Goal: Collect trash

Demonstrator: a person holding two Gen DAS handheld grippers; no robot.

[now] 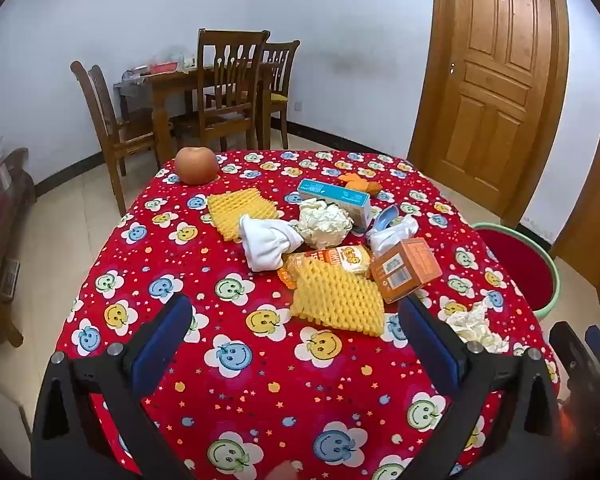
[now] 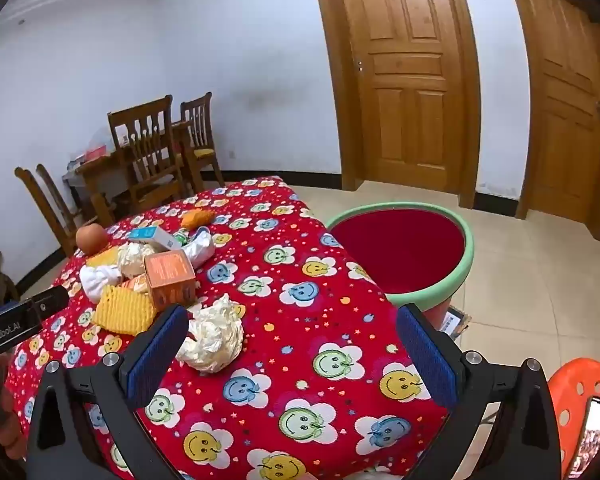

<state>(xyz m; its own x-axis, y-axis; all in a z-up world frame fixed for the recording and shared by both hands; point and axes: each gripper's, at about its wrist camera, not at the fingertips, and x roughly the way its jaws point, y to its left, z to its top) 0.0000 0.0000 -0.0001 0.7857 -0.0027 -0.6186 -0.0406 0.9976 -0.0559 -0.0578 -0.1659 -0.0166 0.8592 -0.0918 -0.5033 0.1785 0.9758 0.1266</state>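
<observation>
Trash lies on the red smiley tablecloth [image 1: 260,392]: two yellow foam nets [image 1: 338,300] [image 1: 240,210], an orange box [image 1: 406,270], a snack packet [image 1: 346,260], a blue-white box [image 1: 336,196], crumpled paper balls [image 1: 326,224] [image 2: 214,338], white cloth [image 1: 268,244] and orange peel [image 1: 360,182]. My left gripper [image 1: 296,334] is open and empty, just short of the near foam net. My right gripper [image 2: 292,346] is open and empty, with the paper ball beside its left finger. A green-rimmed red basin [image 2: 400,256] stands beside the table's right edge.
An apple [image 1: 196,165] sits at the table's far left corner. Wooden chairs and a table [image 1: 220,92] stand behind, with wooden doors [image 2: 404,80] to the right. An orange stool [image 2: 580,400] with a phone on it is at the lower right.
</observation>
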